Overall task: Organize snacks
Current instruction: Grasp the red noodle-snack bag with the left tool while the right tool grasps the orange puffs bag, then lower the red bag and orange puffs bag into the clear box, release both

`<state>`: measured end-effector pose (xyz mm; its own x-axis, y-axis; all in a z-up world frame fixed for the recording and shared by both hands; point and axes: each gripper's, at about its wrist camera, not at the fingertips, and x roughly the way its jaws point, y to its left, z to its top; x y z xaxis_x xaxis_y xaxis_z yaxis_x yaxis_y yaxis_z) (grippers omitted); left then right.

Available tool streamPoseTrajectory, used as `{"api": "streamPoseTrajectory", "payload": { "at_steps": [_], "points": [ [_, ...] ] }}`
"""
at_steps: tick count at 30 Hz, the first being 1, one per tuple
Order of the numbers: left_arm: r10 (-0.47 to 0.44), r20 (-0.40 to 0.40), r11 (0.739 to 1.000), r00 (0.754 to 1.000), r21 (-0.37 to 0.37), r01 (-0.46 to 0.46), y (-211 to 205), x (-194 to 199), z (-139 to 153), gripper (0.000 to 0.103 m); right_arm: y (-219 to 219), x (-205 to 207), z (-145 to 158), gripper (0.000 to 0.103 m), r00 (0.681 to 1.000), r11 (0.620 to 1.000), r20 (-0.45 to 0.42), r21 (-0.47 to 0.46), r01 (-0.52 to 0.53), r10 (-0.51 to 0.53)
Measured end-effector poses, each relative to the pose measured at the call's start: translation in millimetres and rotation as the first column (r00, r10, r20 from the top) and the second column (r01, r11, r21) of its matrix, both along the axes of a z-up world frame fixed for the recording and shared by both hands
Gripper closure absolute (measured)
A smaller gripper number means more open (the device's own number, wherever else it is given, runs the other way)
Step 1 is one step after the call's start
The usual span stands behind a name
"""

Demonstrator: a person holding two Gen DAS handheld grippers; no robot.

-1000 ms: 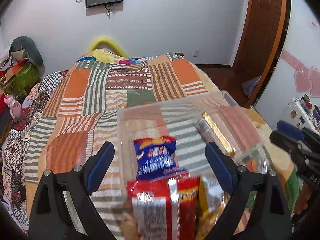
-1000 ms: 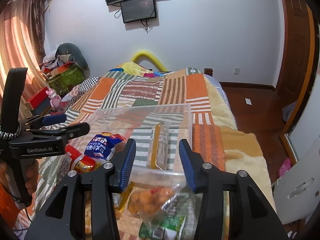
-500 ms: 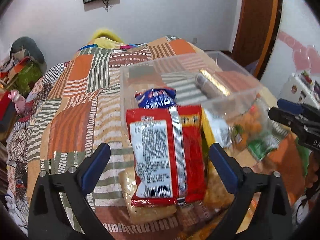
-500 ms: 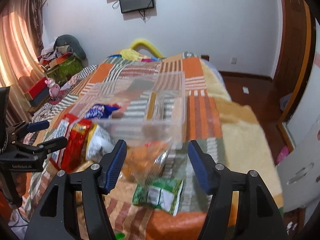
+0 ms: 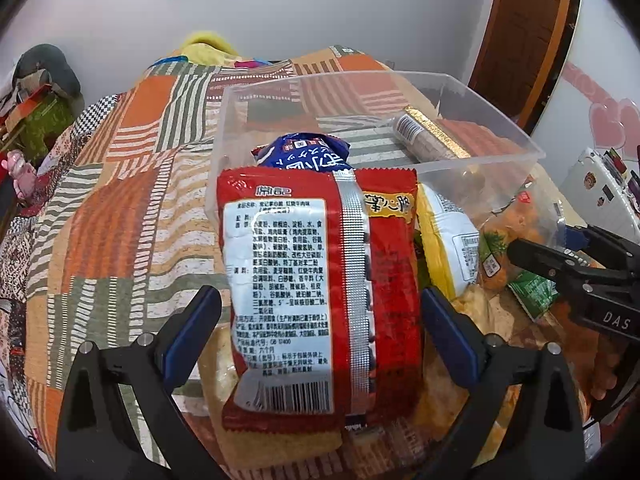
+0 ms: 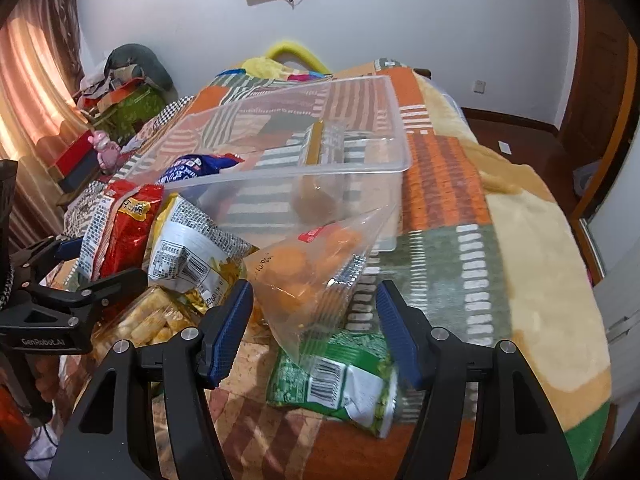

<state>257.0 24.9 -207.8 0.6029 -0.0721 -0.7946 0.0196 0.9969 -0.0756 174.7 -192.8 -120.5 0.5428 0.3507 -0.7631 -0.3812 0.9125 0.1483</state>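
The left hand-held gripper (image 5: 320, 332) stands open astride a glossy red crinkled noodle packet (image 5: 320, 280), pads apart from it. The right hand-held gripper (image 6: 314, 328) — jaws just widened — straddles a clear plastic bag of orange snacks (image 6: 312, 264), not pressing. Behind, on the patchwork bed (image 6: 460, 184), a transparent rectangular bin (image 6: 360, 160) holds a blue bag (image 5: 304, 156).

A bed covered by a patchwork blanket of orange, green and striped squares (image 6: 448, 184) is carrying everything. A clear rectangular plastic bin (image 6: 360, 168) is sitting directly on it. Just beside the bin's near wall, a green crinkled snack packet (image 6: 340, 380) and a clear bag of pale biscuit sticks (image 6: 148, 324) are lying on the blanket.
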Motion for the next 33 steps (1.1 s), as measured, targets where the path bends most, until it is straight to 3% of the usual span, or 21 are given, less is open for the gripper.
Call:
{"api": "streamPoseTrajectory", "payload": {
  "at_steps": [1, 3, 5, 8, 11, 14, 26, 33],
  "points": [
    [-0.002, 0.005, 1.000, 1.000, -0.005, 0.002, 0.2, 0.0, -0.5, 0.009, 0.2, 0.9, -0.4, 0.043, 1.000, 1.000, -0.002, 0.006, 0.000, 0.000],
    [-0.012, 0.002, 1.000, 1.000, -0.011, 0.012, -1.7, -0.5, -1.8, 0.025, 0.9, 1.8, -1.3, 0.043, 1.000, 1.000, -0.010, 0.017, -0.005, 0.006],
    [-0.012, 0.002, 1.000, 1.000, 0.000, 0.012, -2.8, -1.7, -2.2, 0.029, 1.7, 3.3, -3.0, 0.044, 1.000, 1.000, -0.021, 0.023, -0.013, 0.014],
    [-0.029, 0.016, 1.000, 0.999, 0.011, 0.029, -5.8, -7.7, 1.6, 0.036, 0.5, 3.1, -4.1, 0.054, 0.999, 0.998, -0.034, 0.053, -0.026, 0.028],
    [-0.035, 0.023, 0.999, 0.999, 0.017, 0.034, -7.2, -14.3, 5.4, 0.036, -0.7, -2.2, -2.1, 0.062, 1.000, 0.999, -0.016, 0.040, -0.022, 0.023],
    [-0.026, 0.028, 1.000, 0.999, 0.008, 0.025, -3.6, -19.0, 10.8, 0.036, -2.3, -4.9, 0.4, 0.063, 1.000, 0.999, -0.010, 0.043, -0.021, 0.022],
    [0.007, 0.122, 0.999, 0.992, -0.054, -0.001, 9.4, -29.4, 59.7, 0.036, -10.1, -18.6, 42.5, 0.064, 0.995, 0.997, 0.103, 0.074, -0.012, 0.004],
    [0.017, 0.153, 0.996, 0.988, -0.088, -0.004, 6.5, -3.1, 82.5, 0.036, -6.2, -6.9, 62.0, 0.064, 0.985, 0.996, 0.169, 0.093, -0.004, -0.012]
  ]
}}
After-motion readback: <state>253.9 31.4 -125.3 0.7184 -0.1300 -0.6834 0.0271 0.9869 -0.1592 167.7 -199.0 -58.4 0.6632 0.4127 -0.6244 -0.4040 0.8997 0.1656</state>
